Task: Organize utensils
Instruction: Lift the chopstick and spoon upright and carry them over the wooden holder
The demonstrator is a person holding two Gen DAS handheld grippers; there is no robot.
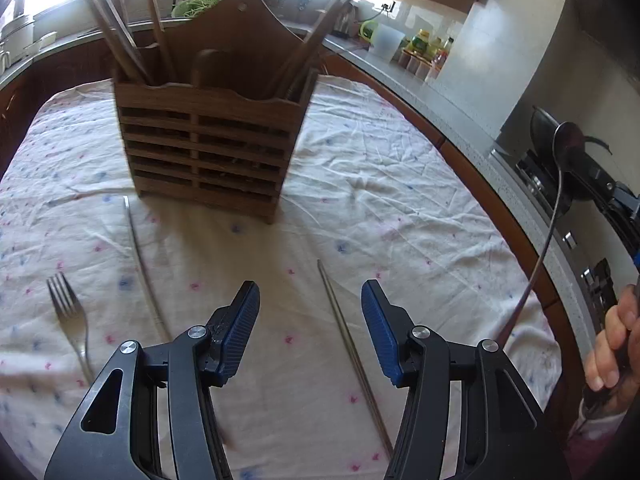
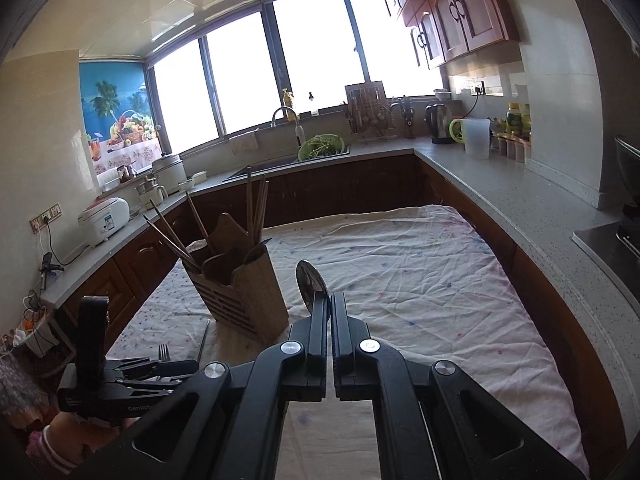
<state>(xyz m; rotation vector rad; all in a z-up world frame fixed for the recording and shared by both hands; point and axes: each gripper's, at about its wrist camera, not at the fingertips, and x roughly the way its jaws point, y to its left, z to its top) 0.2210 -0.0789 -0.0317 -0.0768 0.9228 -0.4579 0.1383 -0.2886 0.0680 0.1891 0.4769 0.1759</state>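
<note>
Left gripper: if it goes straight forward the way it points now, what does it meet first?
Probably the wooden utensil holder, which stands straight ahead of the open left gripper. Only tablecloth shows between them; the metal chopstick lies low, slightly right of the line. Depth is unclear.

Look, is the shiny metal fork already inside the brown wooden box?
No, the shiny metal fork lies flat on the flowery white tablecloth, apart from the brown wooden slatted box.

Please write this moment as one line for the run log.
left gripper: open, empty | right gripper: shut on spoon | fork, two chopsticks on cloth | wooden holder: upright
</note>
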